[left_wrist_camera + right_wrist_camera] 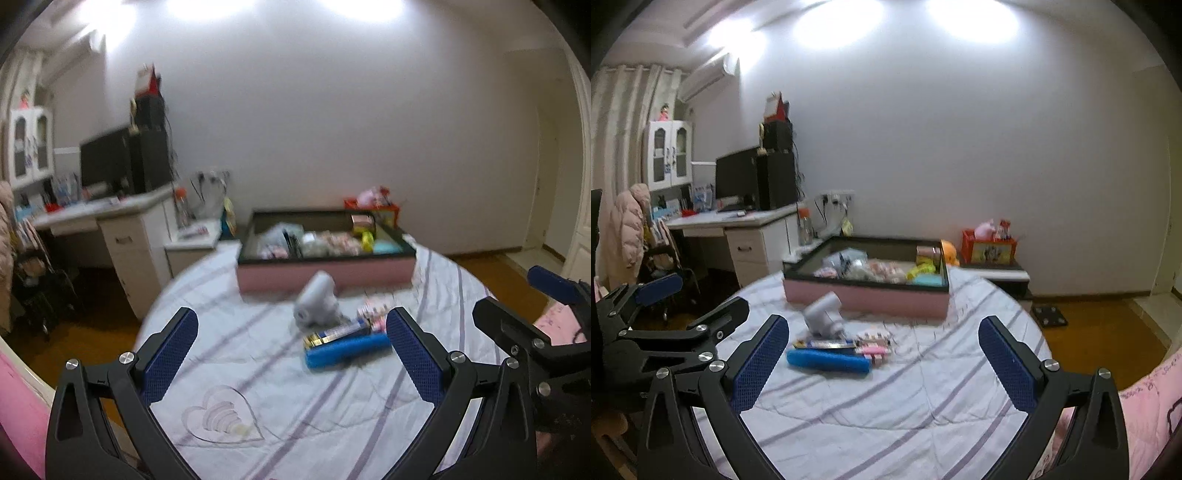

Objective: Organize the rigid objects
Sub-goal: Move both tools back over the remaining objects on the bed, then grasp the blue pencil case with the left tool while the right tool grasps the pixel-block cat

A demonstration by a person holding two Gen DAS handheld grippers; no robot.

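A: Both grippers are spread wide and hold nothing. The left gripper (291,350) hangs above the striped bed sheet (229,354), and the right gripper (882,354) is beside it, at the same height.

B: What is nearest to take?

A: Just ahead of the right gripper's left finger lies the blue case (827,361) – long, lying flat. I judge it stiff and light, so close the fingers across its narrow width, near the middle. A flat box (823,344) touches its far side, and a pink packet (875,345) lies to its right.

B: And behind them?

A: A grey device (822,314), a little farther. It looks like smooth hard plastic, perhaps slippery – better to hold its thicker body, not the round end. The picture is blurred, so I cannot tell more.

B: Where do they go?

A: Probably into the pink tray (868,297), farthest ahead, already partly full.
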